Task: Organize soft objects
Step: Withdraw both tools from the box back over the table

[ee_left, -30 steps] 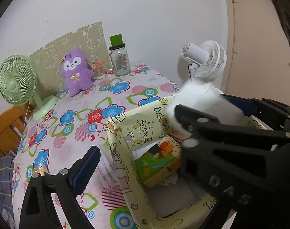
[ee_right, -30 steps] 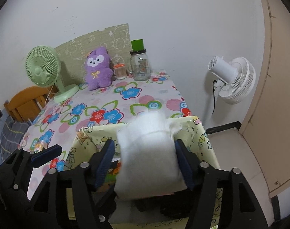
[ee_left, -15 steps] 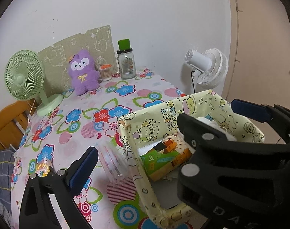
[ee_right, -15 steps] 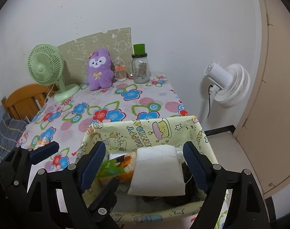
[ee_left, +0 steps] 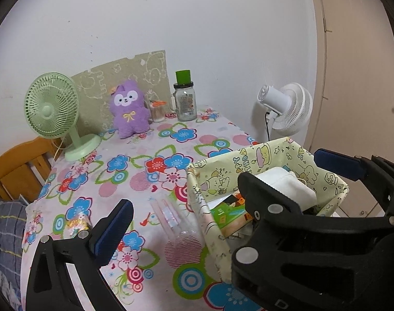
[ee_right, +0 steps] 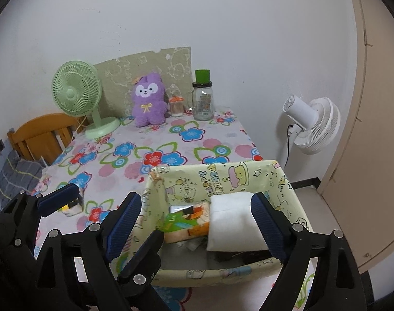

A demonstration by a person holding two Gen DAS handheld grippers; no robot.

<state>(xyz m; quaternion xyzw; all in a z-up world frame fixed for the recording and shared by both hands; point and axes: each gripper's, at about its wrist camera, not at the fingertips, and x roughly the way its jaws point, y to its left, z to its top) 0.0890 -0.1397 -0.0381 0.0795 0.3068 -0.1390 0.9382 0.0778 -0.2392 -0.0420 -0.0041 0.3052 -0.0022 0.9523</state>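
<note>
A white pillow (ee_right: 233, 223) lies inside the yellow cartoon-print box (ee_right: 222, 176) at the table's near right corner, on top of a green and orange booklet. My right gripper (ee_right: 197, 196) hovers over the box, its jaws opening; its pads stand clear of the pillow on both sides. My left gripper (ee_right: 111, 213) is open over the tablecloth left of the box, holding nothing. In the left wrist view only its left finger (ee_left: 114, 228) shows, because the right gripper's body covers the other. A purple plush (ee_right: 147, 101) sits upright at the far wall.
A green desk fan (ee_right: 77, 93), a toothpick holder (ee_right: 176, 106) and a green-lidded jar (ee_right: 203, 98) stand along the back. A clear plastic piece (ee_left: 173, 217) and a small patterned item (ee_left: 76, 224) lie near the left gripper. A wooden chair (ee_right: 38, 134) stands on the left, a white fan (ee_right: 313, 127) on the right.
The right gripper's jaws spread and the white pillow dropped from them into the box. Both grippers pulled back and rose a little, so more of the table shows.
</note>
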